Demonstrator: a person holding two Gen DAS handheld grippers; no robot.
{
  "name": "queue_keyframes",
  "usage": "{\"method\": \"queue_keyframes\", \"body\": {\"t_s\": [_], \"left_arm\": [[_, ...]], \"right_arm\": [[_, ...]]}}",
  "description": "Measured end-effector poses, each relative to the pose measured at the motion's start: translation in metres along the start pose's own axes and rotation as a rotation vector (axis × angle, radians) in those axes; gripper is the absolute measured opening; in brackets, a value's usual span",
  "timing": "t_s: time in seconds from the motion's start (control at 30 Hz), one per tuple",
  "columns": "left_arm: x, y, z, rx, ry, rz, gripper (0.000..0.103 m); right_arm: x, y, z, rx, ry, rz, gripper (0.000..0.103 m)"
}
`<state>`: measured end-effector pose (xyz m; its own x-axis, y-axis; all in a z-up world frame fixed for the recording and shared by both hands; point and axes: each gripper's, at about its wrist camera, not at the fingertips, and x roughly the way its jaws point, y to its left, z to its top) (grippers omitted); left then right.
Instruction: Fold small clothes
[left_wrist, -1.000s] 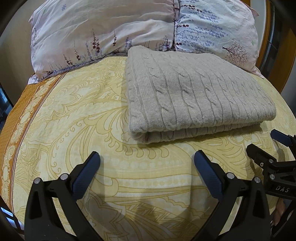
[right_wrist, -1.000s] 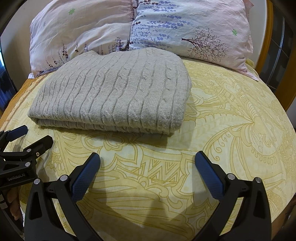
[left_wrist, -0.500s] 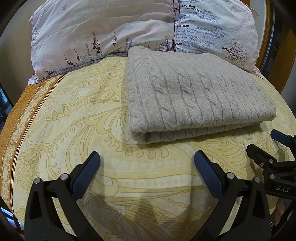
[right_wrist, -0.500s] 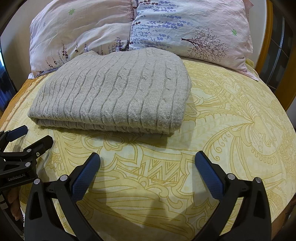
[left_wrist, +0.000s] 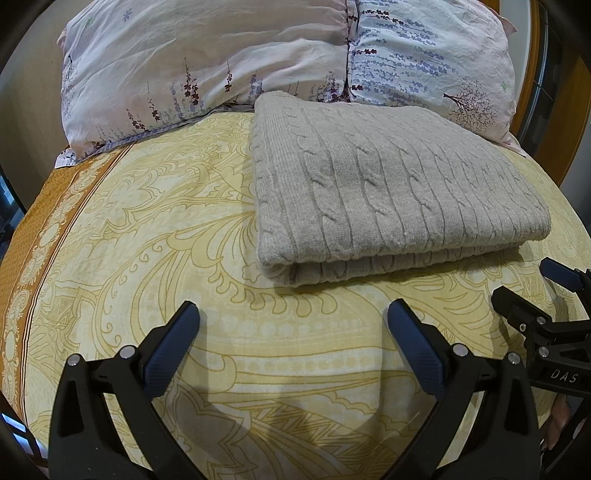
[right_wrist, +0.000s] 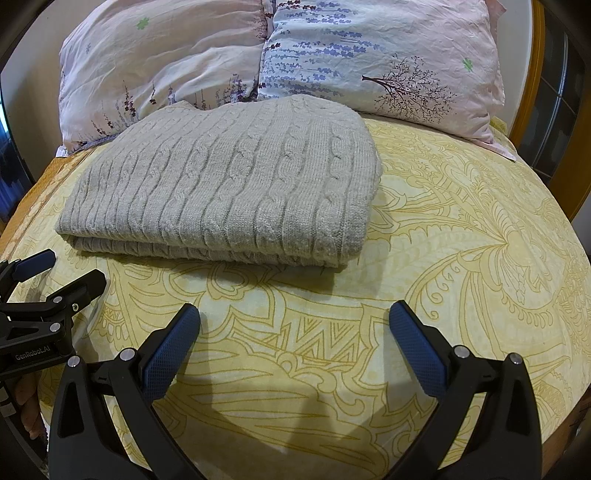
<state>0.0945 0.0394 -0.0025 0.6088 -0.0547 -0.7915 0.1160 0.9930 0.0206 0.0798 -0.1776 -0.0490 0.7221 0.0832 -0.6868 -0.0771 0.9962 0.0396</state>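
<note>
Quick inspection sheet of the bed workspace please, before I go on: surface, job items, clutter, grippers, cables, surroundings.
Surface: bed sheet, yellow with a pattern, orange band along its left edge; lies flat.
Job's things: one grey cable-knit sweater, folded into a neat rectangle, its far edge against the pillows.
Clutter: nothing seen.
Grippers: left gripper and right gripper both hover over bare sheet short of the sweater, jaws wide apart, holding nothing.
Cables: nothing seen.
Surroundings: two floral pillows side by side at the head of the bed; wooden frame at the right.
</note>
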Motion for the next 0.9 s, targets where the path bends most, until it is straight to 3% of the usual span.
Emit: {"method": "queue_keyframes", "body": {"t_s": [0.9], "left_arm": [[-0.0001,-0.0010,-0.0001,0.000,-0.005,0.001,0.101]], "right_arm": [[0.0005,0.0000,0.0001,0.000,0.000,0.000,0.102]]}}
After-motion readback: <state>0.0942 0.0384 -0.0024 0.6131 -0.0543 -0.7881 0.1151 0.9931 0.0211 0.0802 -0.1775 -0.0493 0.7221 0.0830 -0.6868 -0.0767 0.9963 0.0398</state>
